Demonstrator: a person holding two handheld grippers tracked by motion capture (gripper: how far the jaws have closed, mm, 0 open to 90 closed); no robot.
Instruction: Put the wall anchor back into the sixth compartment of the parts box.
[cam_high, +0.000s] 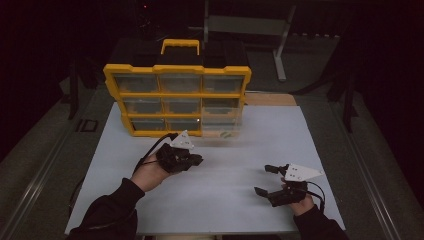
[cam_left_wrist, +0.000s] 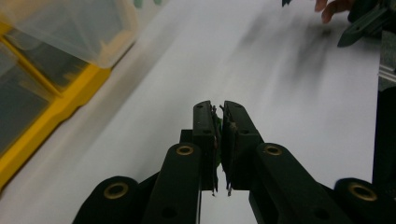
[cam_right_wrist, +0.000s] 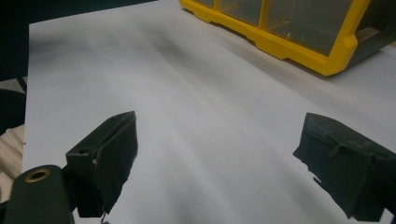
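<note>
A yellow organiser (cam_high: 177, 95) with clear drawers stands at the back of the white table (cam_high: 225, 190). Its bottom right drawer (cam_high: 221, 125) is pulled out, and it appears again as the clear drawer (cam_left_wrist: 79, 28) in the left gripper view. My left gripper (cam_high: 197, 159) hovers in front of the organiser, raised off the table. Its jaws are shut (cam_left_wrist: 218, 109) on a thin green sliver (cam_left_wrist: 217, 125) that I cannot identify. My right gripper (cam_high: 265, 180) rests low at the front right, its jaws wide open (cam_right_wrist: 219, 154) over bare table with nothing between them.
The organiser's yellow frame (cam_right_wrist: 289, 44) lies ahead of the right gripper. The other gripper (cam_left_wrist: 364, 23) and a hand's fingers show far off in the left gripper view. A metal stand (cam_high: 280, 45) rises behind the table. The floor around is dark.
</note>
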